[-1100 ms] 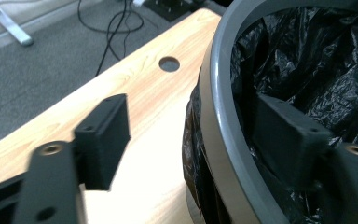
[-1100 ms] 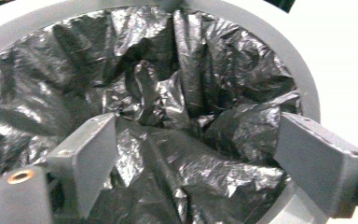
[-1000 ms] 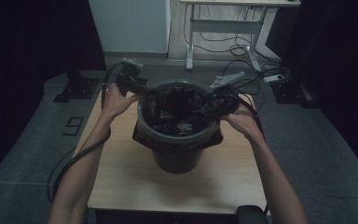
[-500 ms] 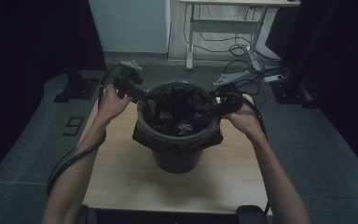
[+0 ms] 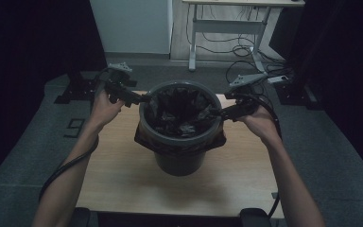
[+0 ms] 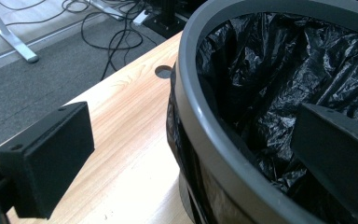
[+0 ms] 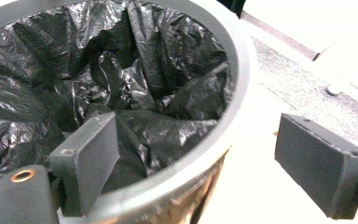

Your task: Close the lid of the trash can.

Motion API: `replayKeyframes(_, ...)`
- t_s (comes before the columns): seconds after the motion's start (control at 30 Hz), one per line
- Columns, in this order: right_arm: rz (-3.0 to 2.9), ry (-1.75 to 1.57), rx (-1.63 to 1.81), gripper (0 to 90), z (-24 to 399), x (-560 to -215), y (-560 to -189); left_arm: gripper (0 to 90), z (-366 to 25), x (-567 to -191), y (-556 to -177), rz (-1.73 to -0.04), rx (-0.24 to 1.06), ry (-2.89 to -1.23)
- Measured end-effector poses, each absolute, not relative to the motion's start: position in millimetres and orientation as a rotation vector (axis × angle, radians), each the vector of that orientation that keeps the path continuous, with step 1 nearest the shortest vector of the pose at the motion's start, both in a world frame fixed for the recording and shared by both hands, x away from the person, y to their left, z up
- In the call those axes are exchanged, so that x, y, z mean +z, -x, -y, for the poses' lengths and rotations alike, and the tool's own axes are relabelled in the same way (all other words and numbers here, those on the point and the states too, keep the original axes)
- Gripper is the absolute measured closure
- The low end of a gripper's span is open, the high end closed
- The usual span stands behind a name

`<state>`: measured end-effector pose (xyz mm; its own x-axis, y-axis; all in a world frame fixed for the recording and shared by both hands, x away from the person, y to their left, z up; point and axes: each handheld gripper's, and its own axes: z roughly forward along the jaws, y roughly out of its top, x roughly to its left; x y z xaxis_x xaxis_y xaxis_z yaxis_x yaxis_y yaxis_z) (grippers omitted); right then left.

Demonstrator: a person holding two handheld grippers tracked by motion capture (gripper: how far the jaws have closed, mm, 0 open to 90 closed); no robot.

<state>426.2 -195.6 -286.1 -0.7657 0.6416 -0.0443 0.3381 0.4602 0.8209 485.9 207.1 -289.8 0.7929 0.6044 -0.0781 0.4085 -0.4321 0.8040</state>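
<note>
A grey round bin (image 5: 179,163) stands in the middle of the wooden table (image 5: 123,179), lined with a crumpled black plastic bag (image 5: 182,111). My left gripper (image 5: 139,98) is at the bin's left rim and is open. In the left gripper view, the rim (image 6: 200,121) passes between the jaws of my left gripper (image 6: 191,154), one outside over the table and one inside against the bag (image 6: 279,70). My right gripper (image 5: 222,112) is open at the right rim. In its own view, my right gripper (image 7: 205,161) straddles the rim (image 7: 237,65), with one jaw over the bag (image 7: 98,60).
The bag's edge hangs folded outside the bin below the rim (image 5: 217,139). A round cable hole (image 6: 163,71) sits in the table near the bin. A white-legged desk (image 5: 227,28) with loose cables stands behind the table. Dark curtains flank both sides.
Both hands have drawn slightly outward from the bin's middle, so that each gripper now sits at the rim. The bin has not moved.
</note>
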Motion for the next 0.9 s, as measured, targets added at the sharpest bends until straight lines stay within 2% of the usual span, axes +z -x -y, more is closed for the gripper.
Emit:
replayKeyframes(0.53,-2.304,-0.876,1.223,12.7,231,-291,-411,0.0,-249,-303,-468,-0.78,0.294,-2.03)
replayKeyframes(0.9,-2.285,-0.905,1.216,12.7,246,-313,-405,0.0,-274,-324,-456,-0.817,0.311,-2.019)
